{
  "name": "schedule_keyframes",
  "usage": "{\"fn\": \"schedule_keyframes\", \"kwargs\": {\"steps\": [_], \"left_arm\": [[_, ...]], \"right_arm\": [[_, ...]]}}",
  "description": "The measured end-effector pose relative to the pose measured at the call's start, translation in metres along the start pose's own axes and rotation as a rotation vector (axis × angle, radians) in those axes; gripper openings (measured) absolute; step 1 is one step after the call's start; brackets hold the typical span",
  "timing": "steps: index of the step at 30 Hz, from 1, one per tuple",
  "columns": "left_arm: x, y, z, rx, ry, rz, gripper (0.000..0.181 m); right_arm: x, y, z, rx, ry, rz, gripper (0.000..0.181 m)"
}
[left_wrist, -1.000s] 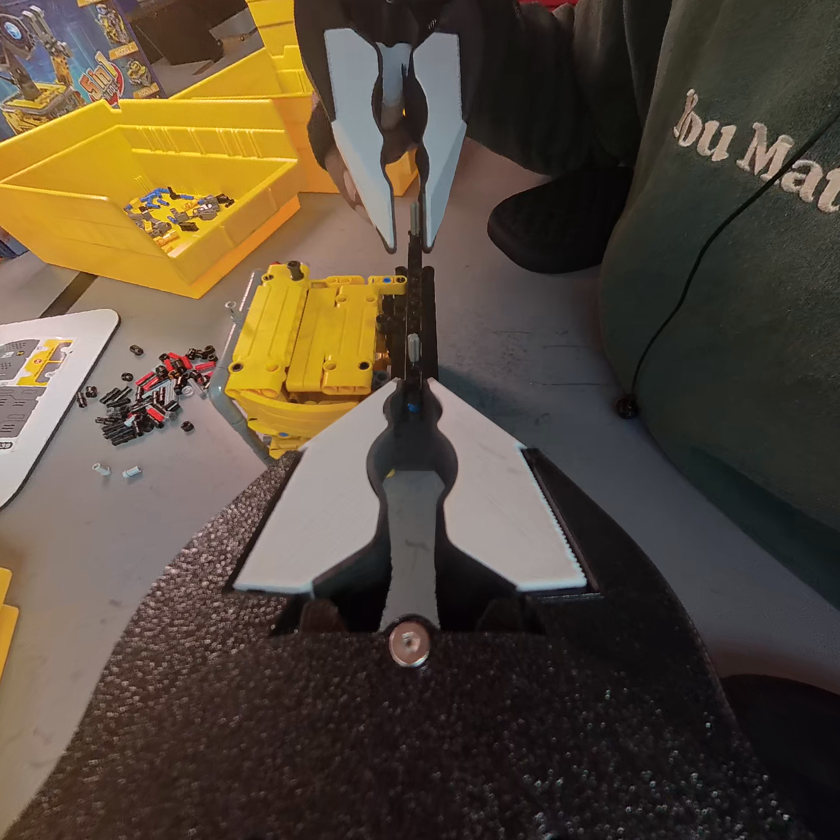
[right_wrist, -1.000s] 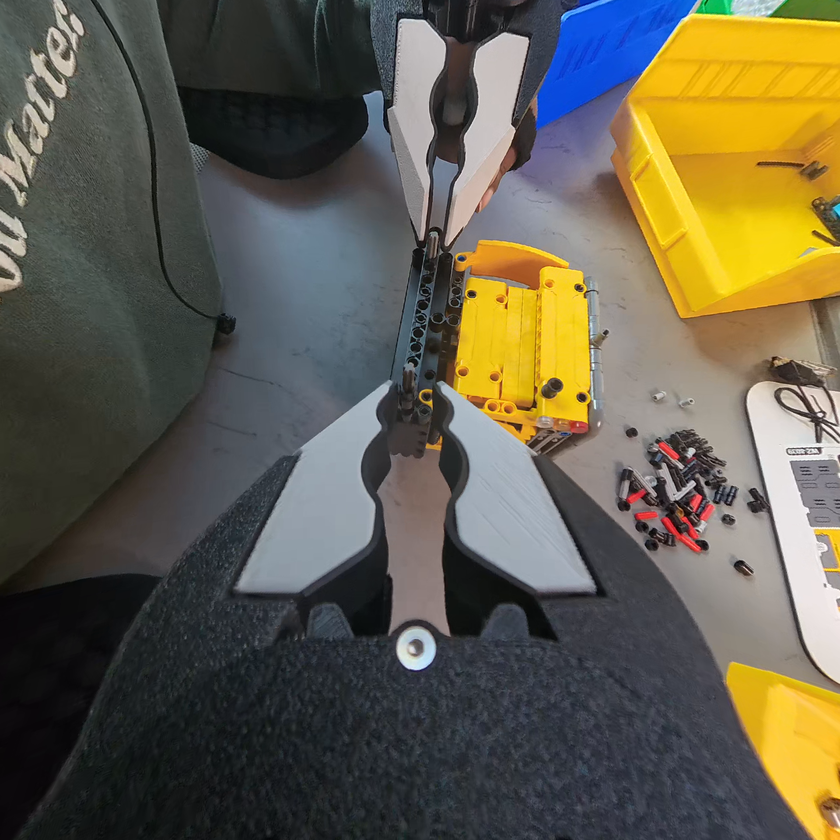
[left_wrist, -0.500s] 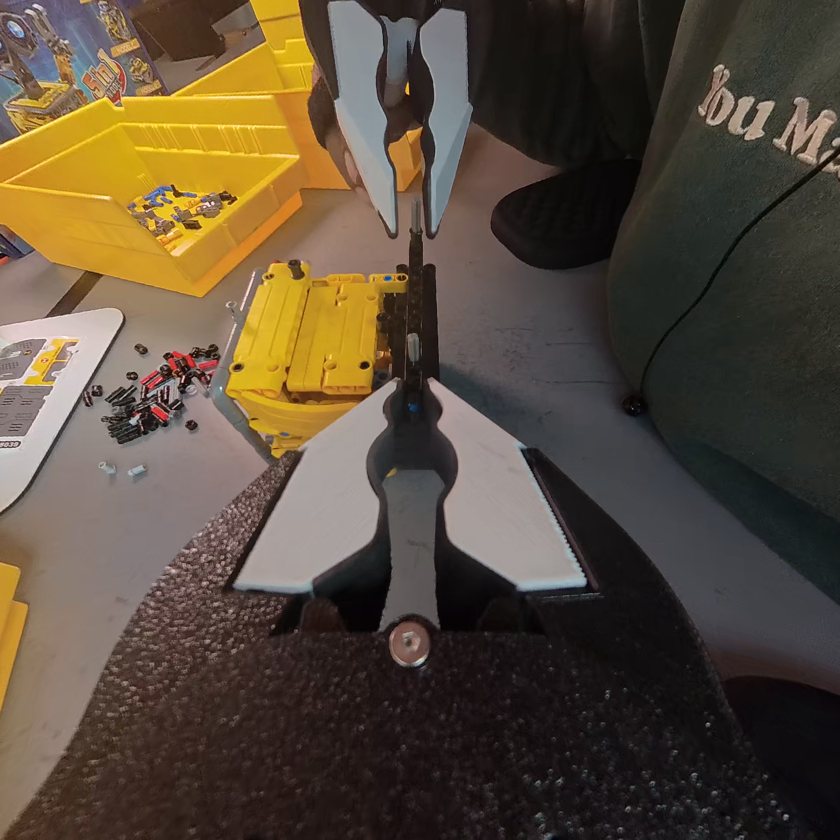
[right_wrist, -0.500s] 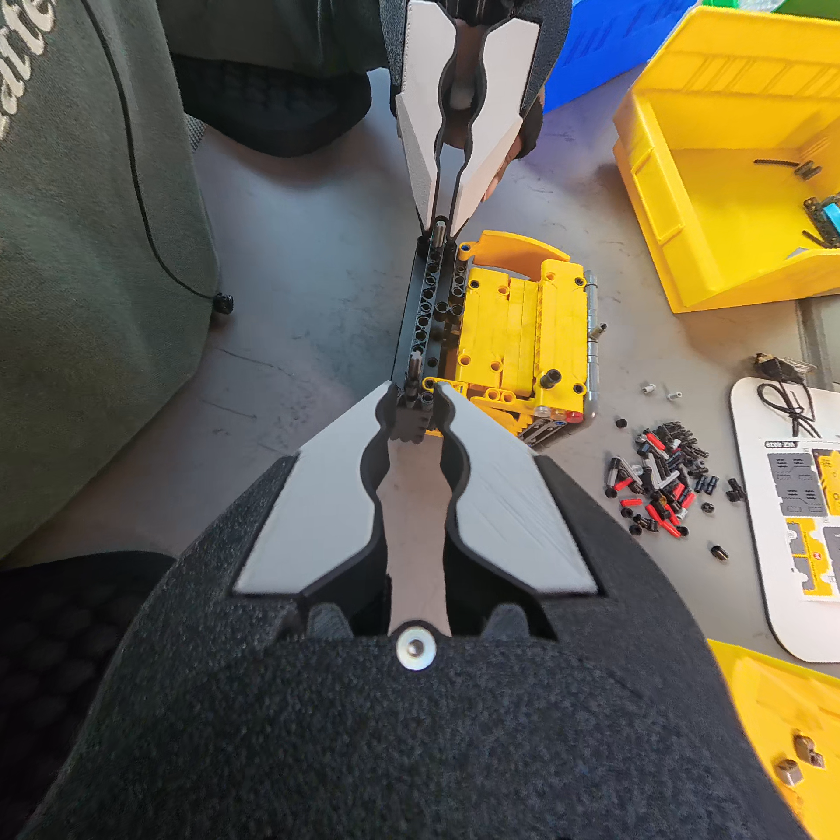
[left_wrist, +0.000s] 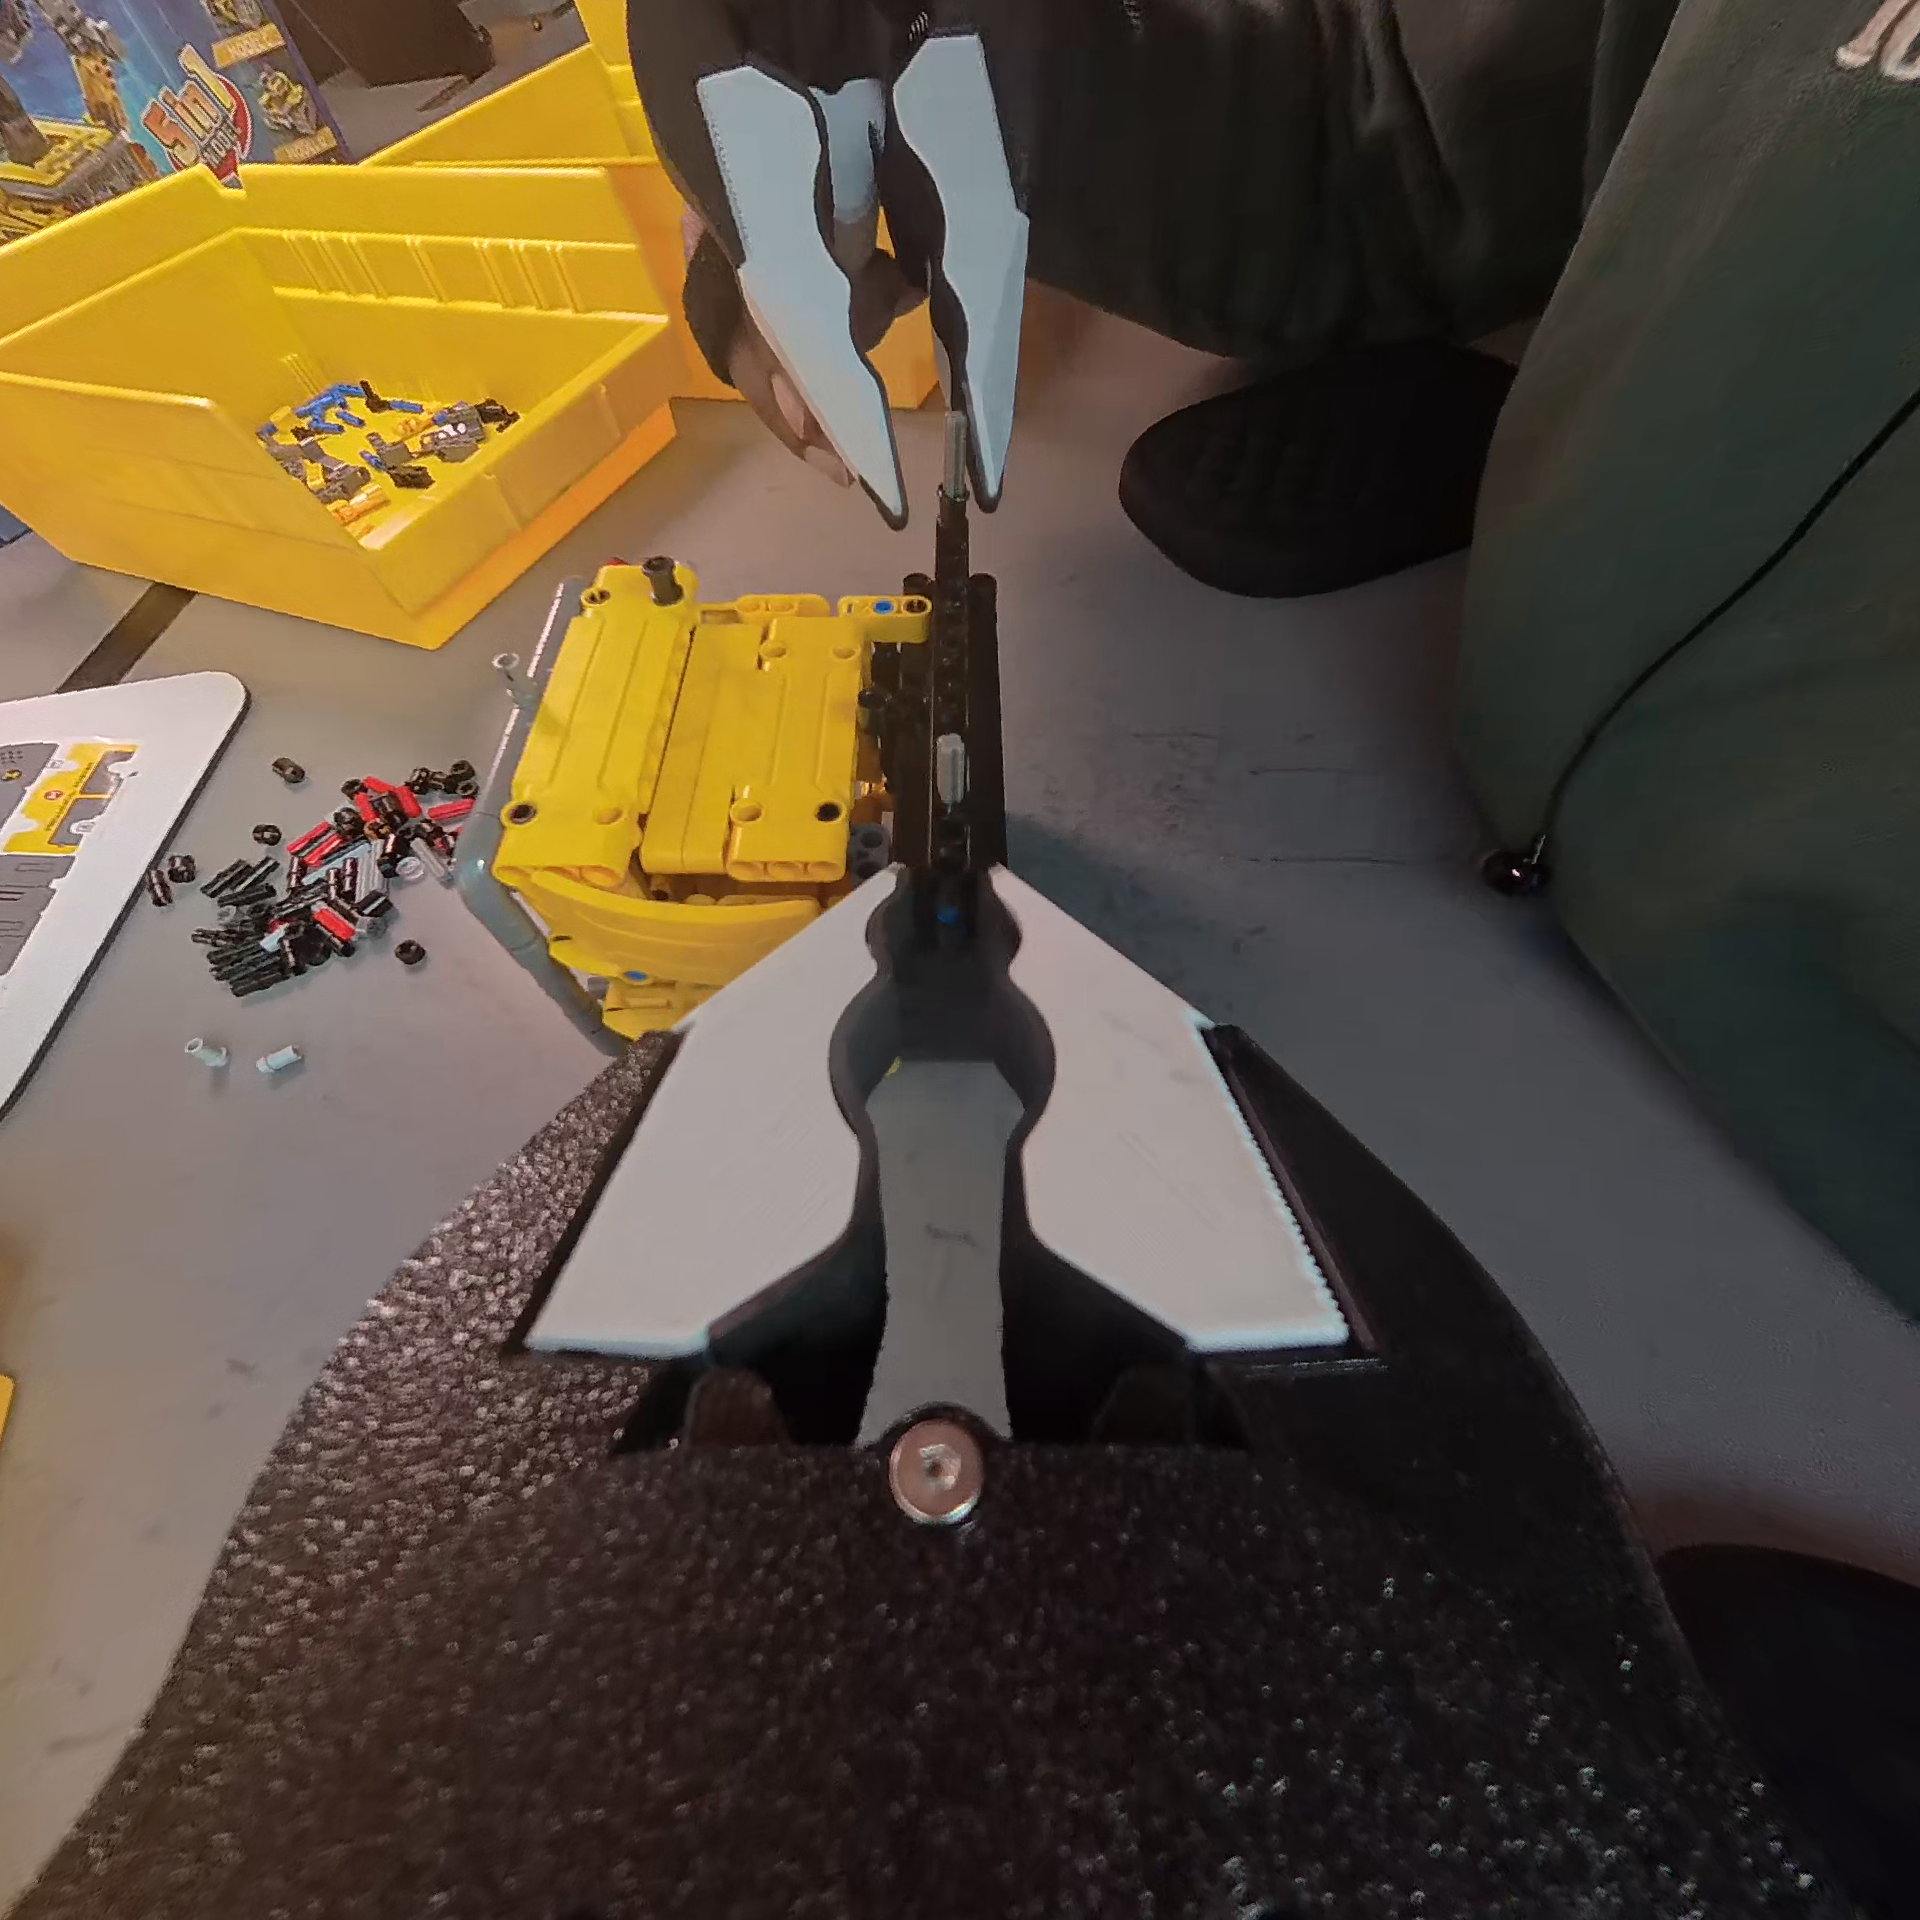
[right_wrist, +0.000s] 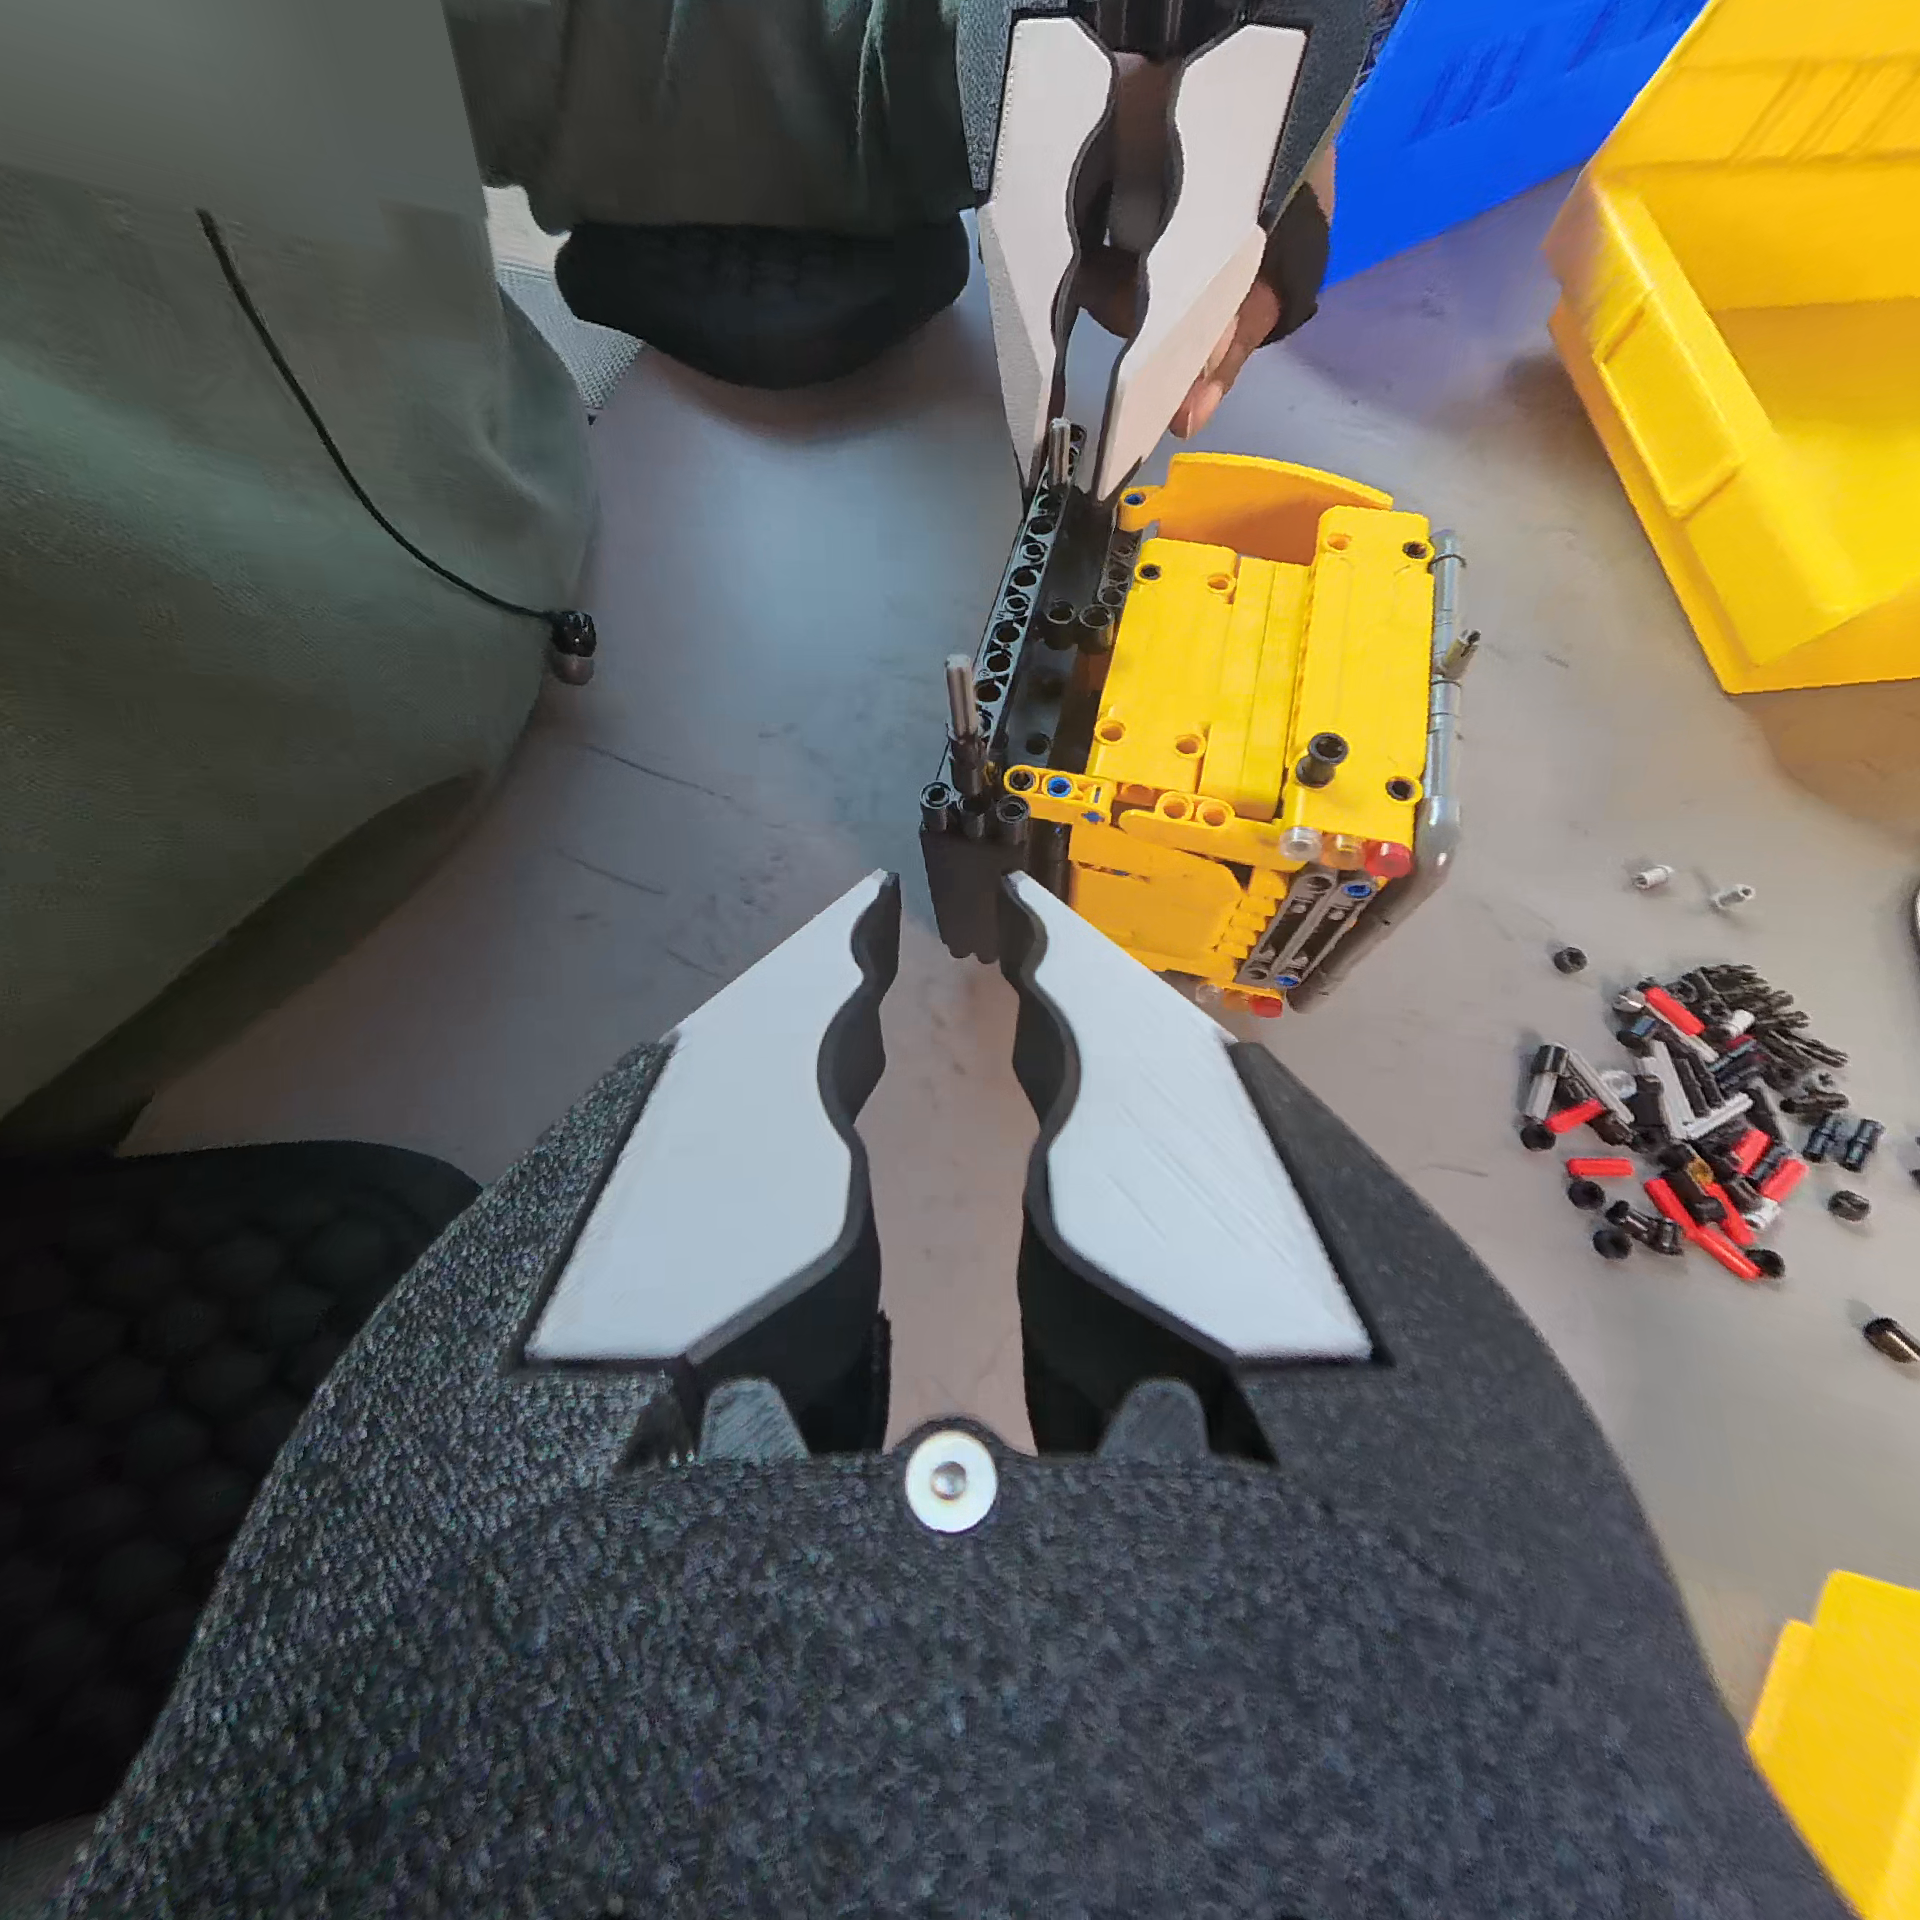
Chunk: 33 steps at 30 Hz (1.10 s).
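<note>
A yellow brick-built model (left_wrist: 727, 748) with a black holed beam frame (left_wrist: 961, 707) along its side stands on the grey table. My left gripper (left_wrist: 945, 883) is shut on the near end of that black frame. In the right wrist view the model (right_wrist: 1268, 665) and frame (right_wrist: 1029, 623) lie just ahead of my right gripper (right_wrist: 951, 883), which is open, its tips either side of the frame's end but apart from it. A grey pin (right_wrist: 961, 696) stands up from the frame there. The right gripper (left_wrist: 940, 504) also shows in the left wrist view, and the left gripper (right_wrist: 1075, 478) in the right wrist view.
A pile of small black and red pins (left_wrist: 312, 883) lies left of the model. A yellow bin (left_wrist: 343, 343) with small parts, a white printed sheet (left_wrist: 62, 810), another yellow bin (right_wrist: 1766, 364) and a blue bin (right_wrist: 1475, 114) ring the area. A person in a green sweatshirt (left_wrist: 1714, 623) sits close by. One gripper's finger ends stand about 11 cm off the other's.
My right gripper has opened, let go of the black frame's end and drawn back a little. My left gripper stays shut on the other end.
</note>
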<state>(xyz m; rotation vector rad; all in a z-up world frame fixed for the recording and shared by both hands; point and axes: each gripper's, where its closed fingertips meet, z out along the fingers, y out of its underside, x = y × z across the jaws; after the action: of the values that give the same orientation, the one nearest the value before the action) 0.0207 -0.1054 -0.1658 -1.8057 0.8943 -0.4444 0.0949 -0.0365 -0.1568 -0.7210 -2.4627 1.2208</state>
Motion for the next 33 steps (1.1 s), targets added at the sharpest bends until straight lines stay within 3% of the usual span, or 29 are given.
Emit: {"fn": "schedule_keyframes", "kwargs": {"steps": [9,23,33], "left_arm": [[-0.003,-0.008,-0.001,0.046,-0.054,-0.039,0.015],[-0.002,-0.013,0.001,0.074,-0.156,-0.044,0.013],[0.004,-0.005,0.008,-0.022,-0.085,0.026,0.015]], "right_arm": [[0.0,-0.016,-0.002,0.083,-0.012,0.023,0.016],[0.004,-0.038,-0.002,0.025,0.146,-0.041,0.016],[0.003,-0.029,0.011,-0.295,0.228,-0.113,0.017]]}}
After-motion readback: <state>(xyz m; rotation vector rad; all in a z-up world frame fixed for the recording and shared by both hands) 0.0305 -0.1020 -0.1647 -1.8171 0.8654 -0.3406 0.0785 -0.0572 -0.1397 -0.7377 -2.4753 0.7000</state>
